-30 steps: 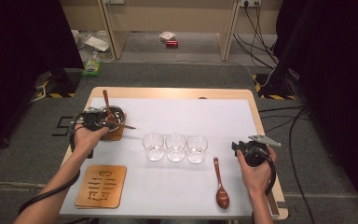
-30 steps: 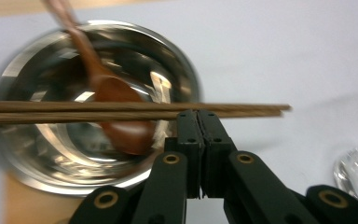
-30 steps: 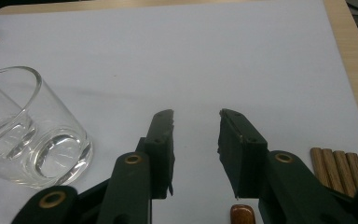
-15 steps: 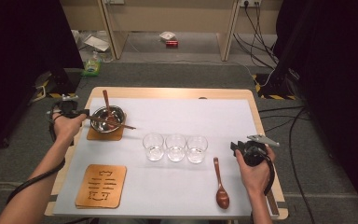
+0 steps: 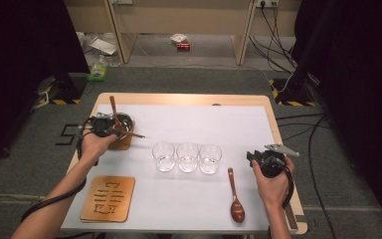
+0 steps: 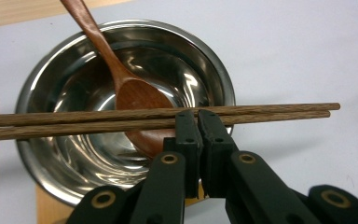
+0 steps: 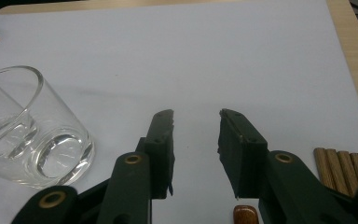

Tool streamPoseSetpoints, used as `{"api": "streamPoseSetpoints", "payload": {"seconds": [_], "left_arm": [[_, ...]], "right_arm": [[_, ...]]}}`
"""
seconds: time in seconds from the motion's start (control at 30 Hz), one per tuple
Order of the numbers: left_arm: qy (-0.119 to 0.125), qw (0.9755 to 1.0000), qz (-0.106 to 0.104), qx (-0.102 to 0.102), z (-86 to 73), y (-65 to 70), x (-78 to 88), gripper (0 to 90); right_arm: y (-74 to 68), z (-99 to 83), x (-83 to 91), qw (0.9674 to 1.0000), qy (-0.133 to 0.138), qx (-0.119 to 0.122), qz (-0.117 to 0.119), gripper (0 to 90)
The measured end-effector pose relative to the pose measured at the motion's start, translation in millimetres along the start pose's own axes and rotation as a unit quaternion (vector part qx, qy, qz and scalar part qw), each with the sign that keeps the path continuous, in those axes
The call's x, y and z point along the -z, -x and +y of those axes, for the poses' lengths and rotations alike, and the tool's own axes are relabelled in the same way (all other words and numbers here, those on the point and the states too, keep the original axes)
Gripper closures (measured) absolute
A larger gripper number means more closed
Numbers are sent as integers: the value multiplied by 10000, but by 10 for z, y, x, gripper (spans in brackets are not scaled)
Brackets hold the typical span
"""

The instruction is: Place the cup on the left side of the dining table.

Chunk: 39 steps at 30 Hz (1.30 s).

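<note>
A: On the left of the table [image 5: 189, 199] the left gripper [image 6: 197, 114] is clenched tight, and its tips press against the pair of chopsticks [image 6: 98, 120] that lies across the rim of the steel bowl [image 6: 65, 172]. The chopsticks look to sit past the tips, not between them, so it appears to be nudging them, not grasping them.

B: And the bowl?

A: It sits on a wooden mat [image 5: 122, 144] near the table's left edge, with a wooden spoon [image 6: 135, 95] leaning inside it, handle pointing away from the person. The likely trouble there is that a push on the sticks could roll them off the rim, or tip the spoon out.

B: What about the middle?

A: Three empty glasses [image 5: 187, 158] stand in a row, touching or nearly so. A loose chopstick sliding right could knock the nearest one. A carved wooden coaster [image 5: 108, 198] lies near the front left corner, well clear.

B: And the right side?

A: A second wooden spoon [image 5: 236, 196] lies flat near the front edge. The right gripper [image 7: 196, 116] hovers just beside it, jaws apart with nothing between them. More chopsticks [image 7: 340, 165] lie close by that gripper, near the table's edge, so a careless move of that hand could sweep them off.
</note>
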<state>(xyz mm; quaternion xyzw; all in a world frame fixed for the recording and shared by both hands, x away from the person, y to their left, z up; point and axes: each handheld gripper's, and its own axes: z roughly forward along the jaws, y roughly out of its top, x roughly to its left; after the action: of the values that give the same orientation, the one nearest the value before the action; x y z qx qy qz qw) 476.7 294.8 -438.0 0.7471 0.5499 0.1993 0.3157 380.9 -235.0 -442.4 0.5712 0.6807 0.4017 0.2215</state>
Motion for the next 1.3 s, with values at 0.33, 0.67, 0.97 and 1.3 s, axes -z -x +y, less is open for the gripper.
{"api": "streamPoseSetpoints", "payload": {"seconds": [0.33,0.67,0.97,1.3], "left_arm": [[-21,10000,30,65,66,33,-113,864],[9,9998,3,201,117,43,-199,862],[300,9978,366,467,294,-267,-58,866],[209,9956,724,565,312,-467,-195,862]], "right_arm": [[6,-1,-8,10000,-1,-4,5,656],[21,-1,3,10000,22,-17,19,656],[7,0,-8,10000,5,-6,15,656],[-8,-7,-20,10000,-25,36,51,656]]}}
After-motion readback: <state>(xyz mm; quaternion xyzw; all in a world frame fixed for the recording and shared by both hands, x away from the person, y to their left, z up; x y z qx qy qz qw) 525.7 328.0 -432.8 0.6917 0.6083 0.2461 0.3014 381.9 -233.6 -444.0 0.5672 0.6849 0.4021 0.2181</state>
